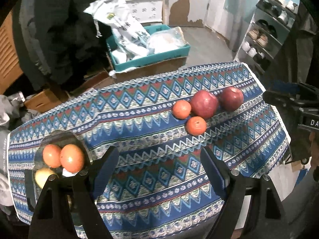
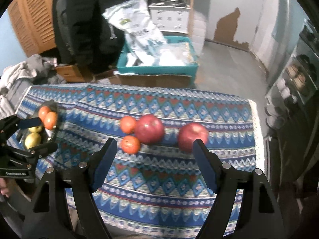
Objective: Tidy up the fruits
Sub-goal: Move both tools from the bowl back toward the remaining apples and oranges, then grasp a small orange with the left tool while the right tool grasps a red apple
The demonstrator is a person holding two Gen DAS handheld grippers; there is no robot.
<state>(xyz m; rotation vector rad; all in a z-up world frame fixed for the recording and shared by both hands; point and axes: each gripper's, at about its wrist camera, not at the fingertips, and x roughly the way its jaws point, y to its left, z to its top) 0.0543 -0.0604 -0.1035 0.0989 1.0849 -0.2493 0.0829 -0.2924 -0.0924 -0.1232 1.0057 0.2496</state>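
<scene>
Your bench (image 1: 151, 179) wears a blue zigzag-patterned cloth in a cluttered room. Your left claw (image 1: 159, 171) gapes wide and empty; just left of it a glass plate (image 1: 59, 137) holds two oranges (image 1: 63, 158) and yellow fruit. Your right claw (image 2: 154, 159) is parted, nothing between its fingers. Just beyond it lie two loose oranges (image 2: 129, 135) touching one red apple (image 2: 149, 131); the other apple (image 2: 191, 137) sits behind its right fingertip. A teal crate (image 2: 157, 69) stands beyond the bench.

A matt woven patterned cloth (image 2: 159, 179) covers the table, two glossy smooth red apples (image 2: 149, 128) lie mid-frame, a shiny reflective plate (image 1: 59, 137) sits lower left, and slatted wooden doors (image 2: 30, 16) stand upper left.
</scene>
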